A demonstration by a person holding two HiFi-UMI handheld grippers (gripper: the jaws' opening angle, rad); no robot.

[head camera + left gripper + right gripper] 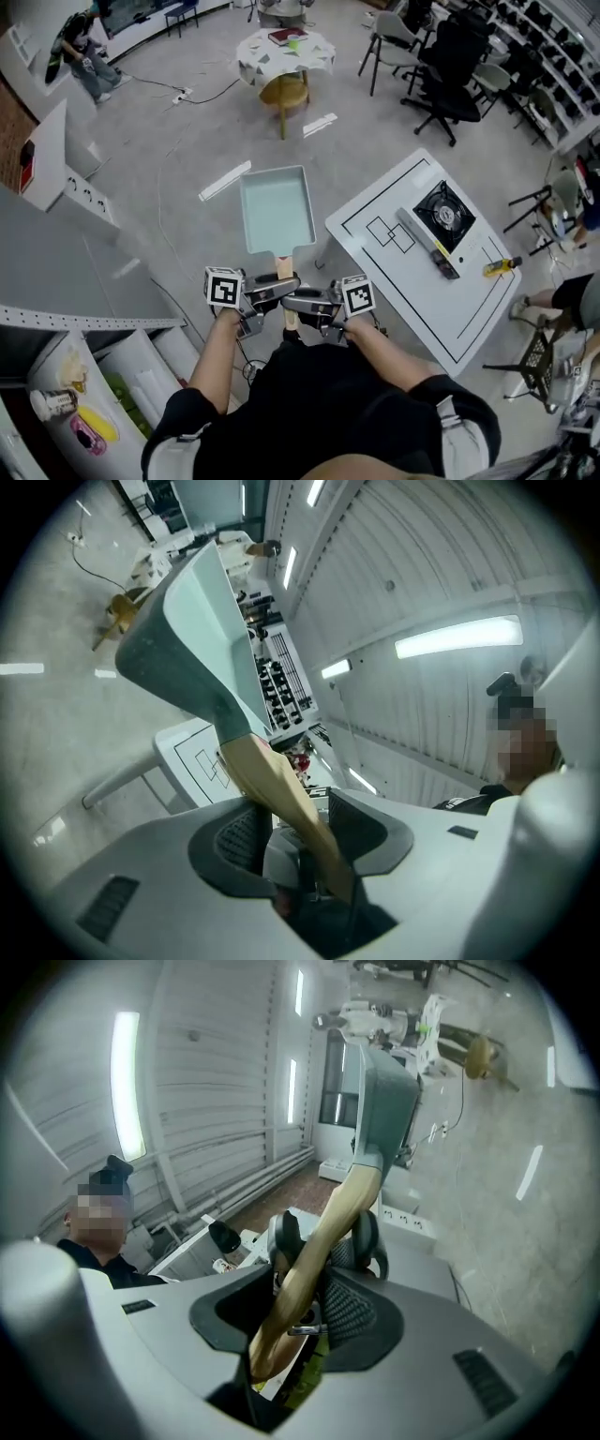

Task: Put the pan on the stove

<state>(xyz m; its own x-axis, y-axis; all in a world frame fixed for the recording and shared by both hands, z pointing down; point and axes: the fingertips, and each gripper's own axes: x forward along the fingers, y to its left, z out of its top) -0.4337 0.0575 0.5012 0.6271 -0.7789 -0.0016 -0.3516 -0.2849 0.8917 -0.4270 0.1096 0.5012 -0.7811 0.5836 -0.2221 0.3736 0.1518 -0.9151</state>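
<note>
A: Head view first. Which step, going by that?

B: Carrying, by the look of it. Holding the pan [277, 211] up in the air above the floor [169, 141], not yet on the stove [441, 217]. Well apart from it, too, off to the left of the white counter [412, 319] bearing the stove.

A: And the tongs?

B: Both clamped on the wooden handle [284, 270]. Gripped by the left tongs [265, 291] from one side and by the right tongs [307, 302] from the other, just beside each other and close to the body. Borne out in the left gripper view and the right gripper view alike: handle pinched between the pads in each, nothing else in there.

A: Pointing which way?

B: Away from the body, toward the top of the head view. Long axis running from the handle end at the tongs out to the far rim. Roughly level, open side up, with the pale inside showing and apparently nothing in it.

A: Next move?

B: Probably calls for swinging right, across to the counter. Then lining the base up over the black burner ring and lowering it flat. Needs both grips firm throughout, judging by how far the body sticks out past the handle. Worth minding the handle's direction on landing, so as not to leave it hanging off the counter edge.
</note>
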